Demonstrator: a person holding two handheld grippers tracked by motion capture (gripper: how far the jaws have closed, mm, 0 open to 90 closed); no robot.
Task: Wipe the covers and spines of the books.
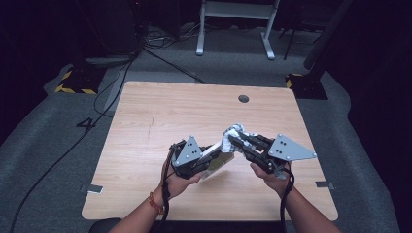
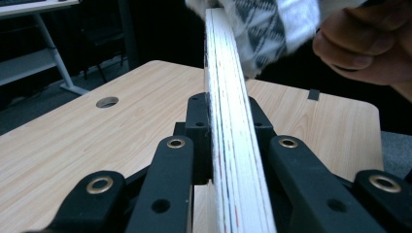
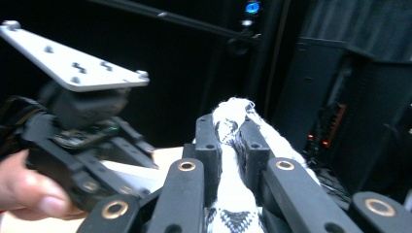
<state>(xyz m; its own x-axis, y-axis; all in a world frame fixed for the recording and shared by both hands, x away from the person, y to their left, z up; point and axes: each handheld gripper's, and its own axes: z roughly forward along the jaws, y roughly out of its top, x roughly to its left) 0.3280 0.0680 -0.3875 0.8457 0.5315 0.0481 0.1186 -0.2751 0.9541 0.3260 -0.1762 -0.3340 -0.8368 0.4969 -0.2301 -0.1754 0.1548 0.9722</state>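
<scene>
Above the front middle of the wooden table (image 1: 160,111), my left gripper (image 1: 206,158) is shut on a thin book (image 1: 221,158). The book's white page edge (image 2: 228,121) runs up between the jaws in the left gripper view, clamped on both sides. My right gripper (image 1: 236,139) is shut on a white cloth with a black pattern (image 1: 232,134), pressed against the book's upper end. In the right gripper view the cloth (image 3: 231,131) bulges between the jaws, and the left gripper's body (image 3: 73,131) is at the left. The cloth (image 2: 272,24) drapes over the book's top.
A round hole (image 1: 243,98) sits near the table's far edge. Beyond the table stands a white desk frame (image 1: 235,19) on grey carpet, with cables (image 1: 111,82) trailing on the floor at the left. A hand (image 2: 369,43) holds the right gripper close by.
</scene>
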